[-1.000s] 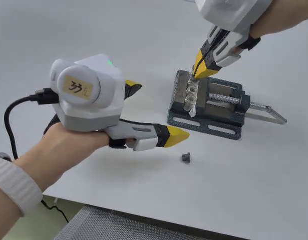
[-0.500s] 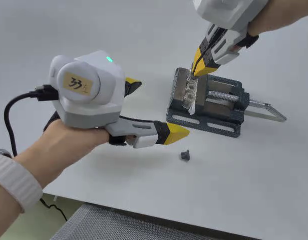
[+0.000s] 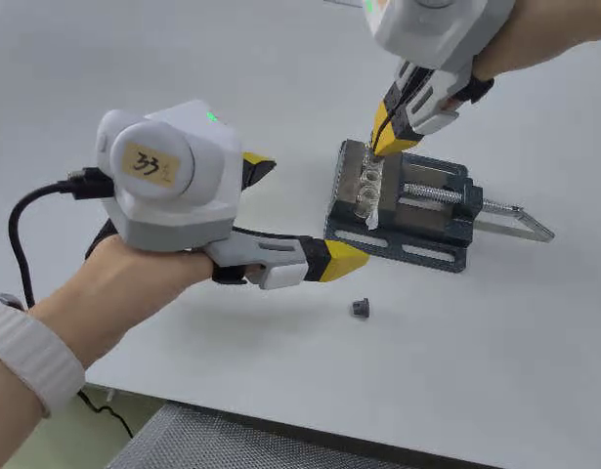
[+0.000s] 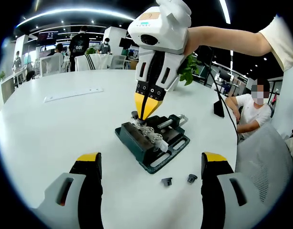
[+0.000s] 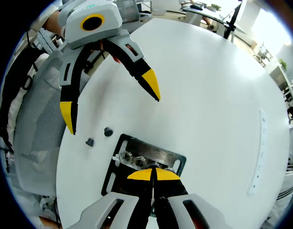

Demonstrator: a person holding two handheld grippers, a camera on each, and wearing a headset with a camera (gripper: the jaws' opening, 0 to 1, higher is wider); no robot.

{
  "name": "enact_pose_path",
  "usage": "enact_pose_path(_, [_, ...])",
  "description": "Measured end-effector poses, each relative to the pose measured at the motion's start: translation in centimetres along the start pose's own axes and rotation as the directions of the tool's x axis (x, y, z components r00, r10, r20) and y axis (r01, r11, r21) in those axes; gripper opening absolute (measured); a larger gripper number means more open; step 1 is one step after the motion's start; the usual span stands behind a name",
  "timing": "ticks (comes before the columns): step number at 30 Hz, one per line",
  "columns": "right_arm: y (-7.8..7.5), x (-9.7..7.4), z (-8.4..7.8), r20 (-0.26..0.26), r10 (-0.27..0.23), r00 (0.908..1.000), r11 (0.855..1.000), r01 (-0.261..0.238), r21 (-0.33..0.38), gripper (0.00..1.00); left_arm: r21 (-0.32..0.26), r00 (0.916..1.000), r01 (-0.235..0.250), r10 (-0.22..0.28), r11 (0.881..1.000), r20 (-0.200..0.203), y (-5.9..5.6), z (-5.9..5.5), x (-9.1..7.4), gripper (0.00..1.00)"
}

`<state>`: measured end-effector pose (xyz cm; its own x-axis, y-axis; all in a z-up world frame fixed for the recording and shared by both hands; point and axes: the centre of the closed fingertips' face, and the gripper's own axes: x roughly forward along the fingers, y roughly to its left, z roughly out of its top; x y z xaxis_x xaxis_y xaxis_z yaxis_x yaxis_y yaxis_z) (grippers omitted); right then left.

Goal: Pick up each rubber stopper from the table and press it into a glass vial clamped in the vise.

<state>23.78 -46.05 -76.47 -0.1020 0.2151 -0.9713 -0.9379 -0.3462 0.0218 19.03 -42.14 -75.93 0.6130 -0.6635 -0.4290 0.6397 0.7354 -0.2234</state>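
**Right gripper shut over the vials, loose stoppers waiting on the table**

In the head view, the left gripper [image 3: 315, 211] is held low at the left, with its jaws spread wide and nothing between them. The right gripper [image 3: 383, 147] is seen at the far right, its jaws closed tip to tip. Its tips are pointed down onto the far end of the row of vials [image 3: 370, 182] clamped in the vise [image 3: 442, 220]. Whether anything is pinched under those tips cannot be told. One stopper [image 3: 362, 309] is seen lying on the table [image 3: 495, 352], on the near side of the vise and just right of the left gripper's lower jaw.

In the left gripper view, two stoppers [image 4: 166, 181] are shown close together on the table, on the near side of the vise and between the two open jaws.

In the right gripper view, the closed tips are seen directly above the vial mouths. The two stoppers are seen apart from the vise, to its left.

The stoppers are judged small, light and springy, and apt to roll or pop out of a careless pinch. They are best taken across the wider top, so that the narrow end is left free to enter a vial. The vials are glass and judged brittle, so pressure should be applied straight down and gently.
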Motion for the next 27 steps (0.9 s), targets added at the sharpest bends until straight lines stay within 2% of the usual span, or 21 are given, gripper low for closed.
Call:
enact_pose_path(9, [-1.4,0.3,-0.6,0.006,-0.011,0.9999,1.0,0.011,0.013,0.0,0.015,0.9999,-0.003,0.003,1.0,0.013,0.0,1.0,-0.1,0.85])
enact_pose_path(14, [-0.9,0.3,-0.5,0.008,-0.006,1.0,1.0,0.005,0.013,0.0,0.02,0.9999,-0.006,0.006,1.0,0.015,-0.1,1.4,-0.2,0.85])
enact_pose_path(27, [-0.8,0.2,-0.3,0.016,-0.008,0.9998,1.0,0.008,0.015,0.0,0.02,0.9999,-0.01,0.01,1.0,0.014,0.0,1.3,-0.6,0.85])
